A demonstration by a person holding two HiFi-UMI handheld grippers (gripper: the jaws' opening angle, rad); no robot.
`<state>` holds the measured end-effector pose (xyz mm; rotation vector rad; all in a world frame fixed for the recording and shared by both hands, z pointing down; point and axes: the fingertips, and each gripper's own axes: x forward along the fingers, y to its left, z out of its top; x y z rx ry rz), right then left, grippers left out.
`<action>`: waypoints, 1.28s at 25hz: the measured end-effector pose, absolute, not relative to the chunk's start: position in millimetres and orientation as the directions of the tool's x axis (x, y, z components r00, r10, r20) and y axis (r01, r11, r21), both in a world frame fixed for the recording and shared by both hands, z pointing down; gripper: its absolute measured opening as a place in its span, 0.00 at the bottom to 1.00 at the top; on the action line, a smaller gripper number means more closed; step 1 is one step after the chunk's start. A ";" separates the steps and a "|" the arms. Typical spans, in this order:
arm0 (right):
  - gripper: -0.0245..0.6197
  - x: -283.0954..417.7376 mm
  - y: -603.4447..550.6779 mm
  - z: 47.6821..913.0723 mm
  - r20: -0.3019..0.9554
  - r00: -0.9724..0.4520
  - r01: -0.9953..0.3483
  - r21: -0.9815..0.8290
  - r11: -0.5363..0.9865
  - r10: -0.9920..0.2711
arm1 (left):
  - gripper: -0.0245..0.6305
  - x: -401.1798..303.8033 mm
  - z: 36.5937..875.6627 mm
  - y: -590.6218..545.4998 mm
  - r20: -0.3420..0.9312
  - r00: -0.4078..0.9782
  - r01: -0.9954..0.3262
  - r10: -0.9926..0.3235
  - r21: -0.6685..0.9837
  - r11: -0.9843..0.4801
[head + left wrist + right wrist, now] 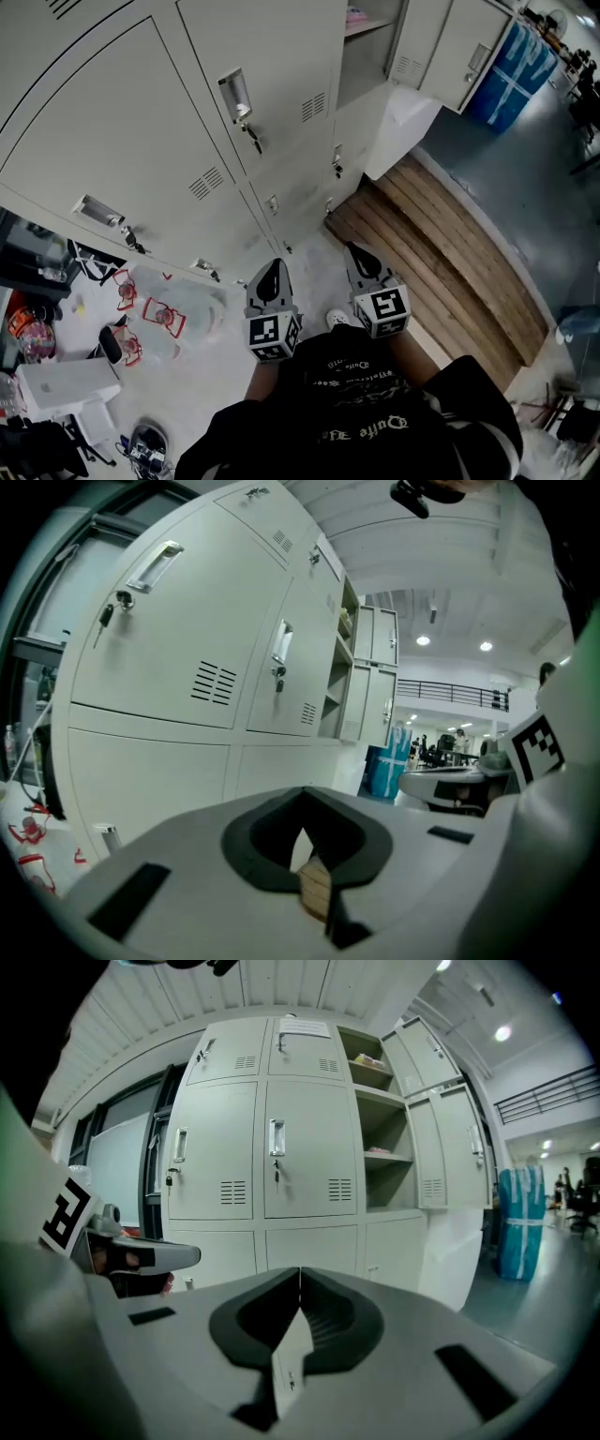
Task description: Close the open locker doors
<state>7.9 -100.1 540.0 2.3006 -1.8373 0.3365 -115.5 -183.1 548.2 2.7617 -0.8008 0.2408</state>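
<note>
1. The lockers (pixel 272 1129) fill the space ahead of both grippers; the left and middle columns are closed, with keys (pixel 251 137) hanging in some locks.
2. In the right column two doors stand open: the upper door (pixel 419 1054) and the lower door (pixel 448 1152), both swung out to the right; the shelves (pixel 382 1157) show beside them.
3. The left gripper (pixel 274 270) is held out in front of the person, well apart from the open doors; its jaws meet at the tips, with nothing between them.
4. The right gripper (pixel 356 253) is just beside the left one, apart from it; its jaws are pressed together and empty; it touches no door.
5. A wooden platform (pixel 450 253) lies on the floor (pixel 506 169) near the foot of the open column, to the right of the grippers.
6. Red-framed clutter (pixel 159 317) and a white box (pixel 67 384) lie on the floor at the left.
</note>
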 end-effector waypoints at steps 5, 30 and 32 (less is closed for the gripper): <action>0.05 19.3 -75.8 537.2 0.298 0.312 -0.943 -0.020 -0.333 -0.902 | 0.05 -100.1 558.2 -169.3 0.238 0.893 -0.426 -0.382 0.173 -0.888; 0.05 408.0 7.7 446.5 0.092 0.340 -0.938 -0.044 -0.345 -0.936 | 0.05 156.0 530.5 -100.5 0.222 0.802 -0.593 -0.555 0.181 -0.784; 0.05 432.0 6.8 439.5 0.081 0.335 -0.940 -0.035 -0.339 -0.939 | 0.05 171.6 528.8 -95.1 0.224 0.798 -0.597 -0.559 0.173 -0.783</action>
